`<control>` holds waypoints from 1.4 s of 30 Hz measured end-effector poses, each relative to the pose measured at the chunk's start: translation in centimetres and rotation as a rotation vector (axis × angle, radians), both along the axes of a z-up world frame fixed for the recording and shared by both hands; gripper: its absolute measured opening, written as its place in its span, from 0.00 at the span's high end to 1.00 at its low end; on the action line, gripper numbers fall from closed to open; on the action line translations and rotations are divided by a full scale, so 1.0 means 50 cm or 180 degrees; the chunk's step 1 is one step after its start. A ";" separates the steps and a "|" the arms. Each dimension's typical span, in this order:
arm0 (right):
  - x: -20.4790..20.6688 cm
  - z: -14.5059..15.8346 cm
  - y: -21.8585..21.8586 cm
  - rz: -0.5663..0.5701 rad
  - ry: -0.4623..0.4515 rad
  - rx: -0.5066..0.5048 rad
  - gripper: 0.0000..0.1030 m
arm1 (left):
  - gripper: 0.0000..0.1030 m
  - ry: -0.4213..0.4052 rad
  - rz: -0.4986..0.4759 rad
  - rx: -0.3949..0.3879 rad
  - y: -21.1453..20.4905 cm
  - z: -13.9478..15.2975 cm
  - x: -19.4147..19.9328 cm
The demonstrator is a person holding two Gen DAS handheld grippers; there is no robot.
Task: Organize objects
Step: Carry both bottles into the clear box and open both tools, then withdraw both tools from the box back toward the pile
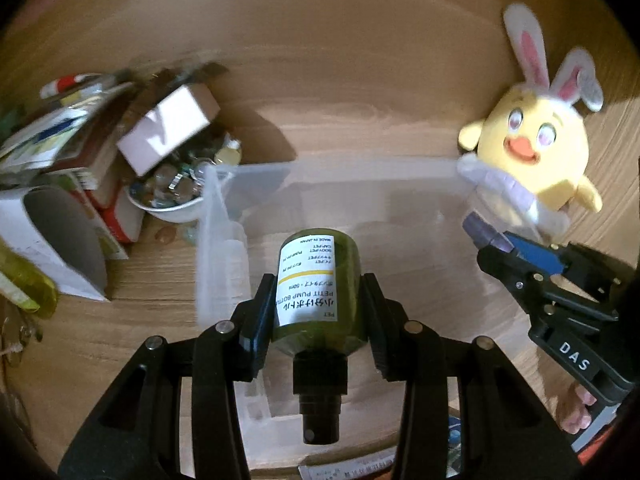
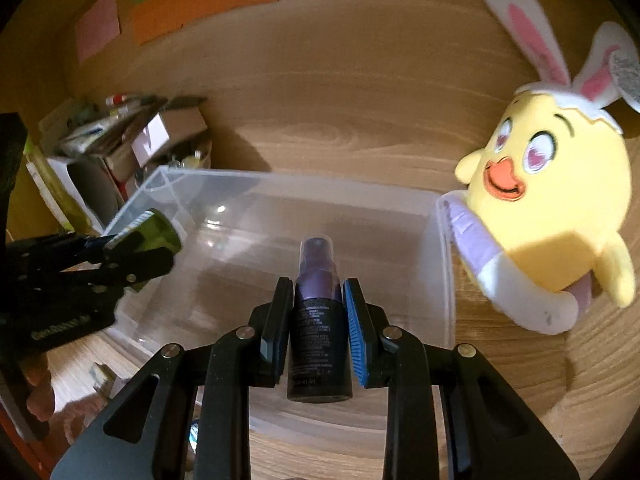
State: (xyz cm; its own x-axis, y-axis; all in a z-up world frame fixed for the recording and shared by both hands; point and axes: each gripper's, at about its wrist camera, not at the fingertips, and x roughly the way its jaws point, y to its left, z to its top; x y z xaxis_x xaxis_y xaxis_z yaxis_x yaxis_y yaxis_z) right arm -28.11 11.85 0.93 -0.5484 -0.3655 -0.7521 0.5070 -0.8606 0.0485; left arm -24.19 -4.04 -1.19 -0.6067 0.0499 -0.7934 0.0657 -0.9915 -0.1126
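Note:
My left gripper point(image 1: 318, 312) is shut on a green pump bottle point(image 1: 320, 292) with a white label, its black pump pointing back at the camera. It hangs over a clear plastic bin point(image 1: 224, 216). My right gripper point(image 2: 318, 320) is shut on a dark purple spray bottle point(image 2: 318, 320), nozzle forward, over the same bin point(image 2: 444, 264). The right gripper with its purple bottle shows in the left wrist view point(image 1: 516, 252) at the right. The left gripper with the green bottle shows in the right wrist view point(image 2: 144, 240) at the left.
A yellow chick plush with bunny ears point(image 1: 536, 148) point(image 2: 548, 200) leans at the bin's right edge. A white bowl of small items point(image 1: 176, 188), a white box point(image 1: 168, 128) and stacked books and packets point(image 1: 60, 144) crowd the left. Wooden surface all around.

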 end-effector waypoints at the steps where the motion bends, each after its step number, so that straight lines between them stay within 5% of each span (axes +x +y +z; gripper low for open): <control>1: -0.002 -0.004 -0.002 0.0018 -0.0021 0.0018 0.77 | 0.60 -0.0024 -0.0016 -0.0021 0.004 -0.005 -0.004; 9: -0.007 -0.031 -0.031 0.0130 -0.0095 0.0255 0.77 | 0.60 -0.0064 -0.0110 -0.0307 0.029 -0.013 -0.013; 16: -0.003 -0.031 -0.038 0.0142 -0.0145 0.0311 0.77 | 0.57 -0.0063 -0.0129 -0.0190 0.022 -0.004 -0.002; 19: 0.006 -0.018 -0.036 0.0129 -0.0099 0.0326 0.74 | 0.47 -0.0012 -0.0117 -0.0119 0.017 0.007 0.012; 27: 0.055 0.048 -0.010 0.0033 0.0220 0.0177 0.41 | 0.28 0.0337 -0.0055 -0.0118 0.015 0.076 0.083; 32: 0.108 0.103 0.016 -0.0022 0.0466 0.0014 0.24 | 0.06 0.0628 0.0016 -0.0177 0.017 0.131 0.150; 42: 0.246 0.142 0.070 -0.0032 0.0729 -0.0195 0.11 | 0.03 0.0778 0.0123 -0.0102 -0.005 0.146 0.261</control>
